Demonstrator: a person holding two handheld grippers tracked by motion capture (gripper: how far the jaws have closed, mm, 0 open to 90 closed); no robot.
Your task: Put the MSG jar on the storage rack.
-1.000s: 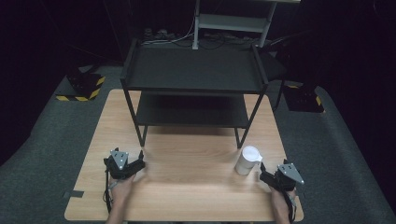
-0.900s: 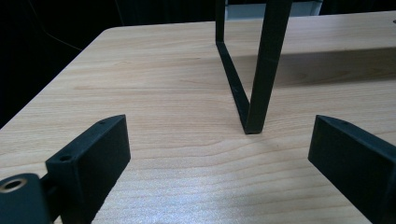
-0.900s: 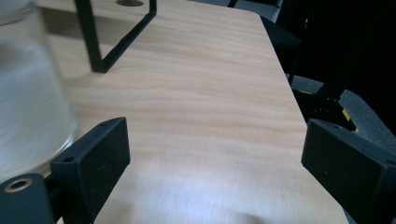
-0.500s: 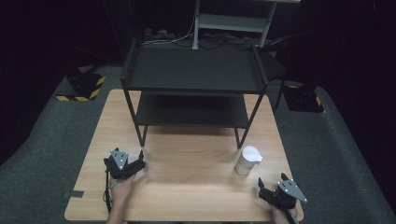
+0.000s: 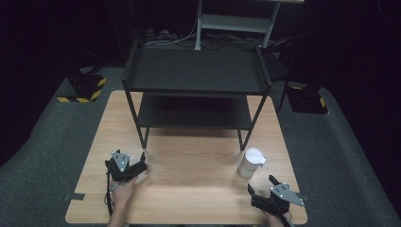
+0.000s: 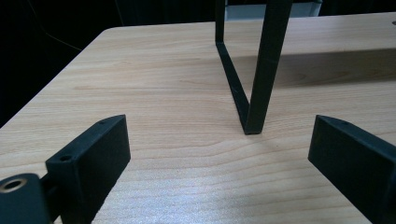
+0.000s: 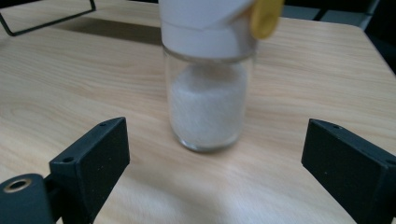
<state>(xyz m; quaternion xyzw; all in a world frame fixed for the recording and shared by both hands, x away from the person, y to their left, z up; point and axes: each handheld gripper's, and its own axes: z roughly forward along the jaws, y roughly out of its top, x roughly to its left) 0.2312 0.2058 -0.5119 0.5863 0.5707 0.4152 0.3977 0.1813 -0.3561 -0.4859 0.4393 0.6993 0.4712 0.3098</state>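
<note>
The right gripper (image 5: pixel 264 187) sits at the near right corner of the desk (image 5: pixel 189 170), its jaws spread wide and empty, aimed at a glass jar (image 5: pixel 250 162) of white grains that stands upright just beyond them. Judging from that aim, the step in hand is a grasp of the jar. To do it well, the person should slide the gripper forward low along the desk until the jaws flank the glass body (image 7: pixel 207 105) under the white cap (image 7: pixel 205 25), then close squarely; the yellow tab (image 7: pixel 266 16) on the cap is best left untouched. The left gripper (image 5: pixel 134 168) rests near left, jaws likewise apart and empty, facing the shelf rack's front leg (image 6: pixel 264 70). The rack (image 5: pixel 196 71) fills the far half of the desk, and the right edge lies close beside the jar, so open room is the bare wood between the grippers.
</note>
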